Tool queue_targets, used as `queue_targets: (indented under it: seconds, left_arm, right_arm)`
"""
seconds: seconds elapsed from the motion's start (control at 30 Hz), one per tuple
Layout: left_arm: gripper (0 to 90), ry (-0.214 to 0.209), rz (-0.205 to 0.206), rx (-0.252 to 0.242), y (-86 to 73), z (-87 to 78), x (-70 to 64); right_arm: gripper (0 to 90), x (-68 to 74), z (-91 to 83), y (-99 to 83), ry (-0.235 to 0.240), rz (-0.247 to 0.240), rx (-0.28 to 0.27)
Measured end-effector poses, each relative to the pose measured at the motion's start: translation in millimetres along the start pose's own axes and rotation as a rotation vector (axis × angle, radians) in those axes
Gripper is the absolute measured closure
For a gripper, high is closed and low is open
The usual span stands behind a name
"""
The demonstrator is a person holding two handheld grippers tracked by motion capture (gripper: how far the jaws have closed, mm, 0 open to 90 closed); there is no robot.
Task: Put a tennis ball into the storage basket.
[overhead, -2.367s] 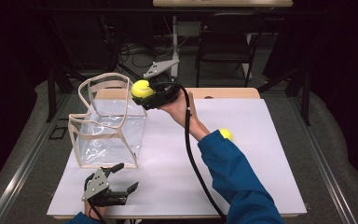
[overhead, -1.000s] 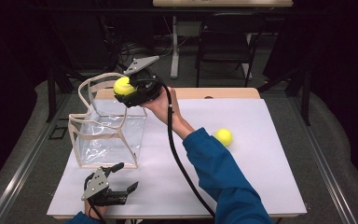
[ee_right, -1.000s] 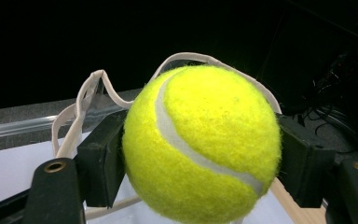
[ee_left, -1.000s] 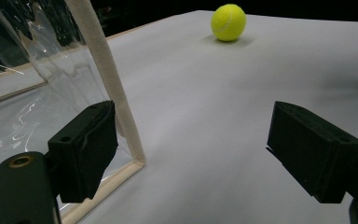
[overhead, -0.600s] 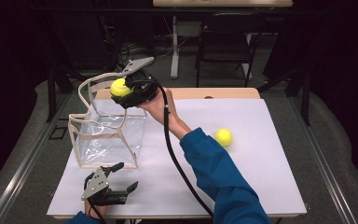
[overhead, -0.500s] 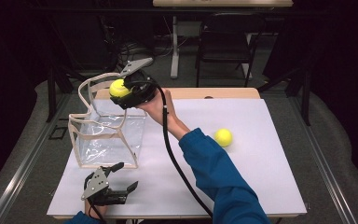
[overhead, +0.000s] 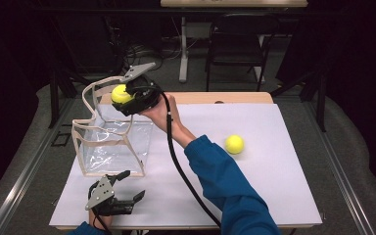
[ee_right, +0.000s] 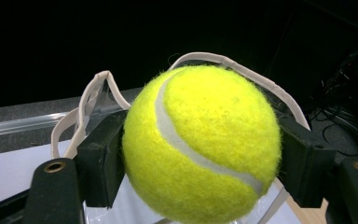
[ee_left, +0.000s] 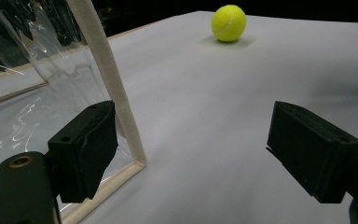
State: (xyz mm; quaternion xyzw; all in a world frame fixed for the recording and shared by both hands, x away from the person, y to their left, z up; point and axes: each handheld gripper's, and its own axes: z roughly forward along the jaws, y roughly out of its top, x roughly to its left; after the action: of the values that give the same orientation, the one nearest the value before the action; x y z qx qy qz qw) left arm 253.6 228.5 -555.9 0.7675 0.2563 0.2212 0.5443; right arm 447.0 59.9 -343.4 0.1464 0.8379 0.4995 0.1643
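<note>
holding tennis ball [overhead: 121, 93] above clear bag [overhead: 108, 147]

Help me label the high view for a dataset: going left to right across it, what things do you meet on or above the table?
Clear bag → left tool, open near the table's front edge → tennis ball clamped in the right tool above the bag → second tennis ball lying loose on the table.

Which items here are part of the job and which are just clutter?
In the job:
- right gripper, shut on a tennis ball
- clear bag under it
- second tennis ball on the table, probably next

Lying about:
- left gripper, open, idle
- black chair
</note>
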Motion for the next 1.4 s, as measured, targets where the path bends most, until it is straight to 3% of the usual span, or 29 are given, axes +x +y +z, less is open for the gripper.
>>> queue_targets:
  seconds: [0.73,1.27,1.4]
  left_arm:
    - [15.8,-0.006,0.001,0.007,0.3,-0.3,0.2]
    - [15.8,-0.002,0.001,0.006,0.4,0.7,0.2]
    - [15.8,-0.003,-0.001,0.006,0.3,0.0,0.2]
  right_arm:
    - [25.8,6.2,17.5,-1.4,0.008,0.003,0.041]
    - [25.0,9.7,31.3,-4.5,0.015,-0.003,0.118]
    - [18.8,10.2,33.4,-4.2,0.022,0.000,0.127]
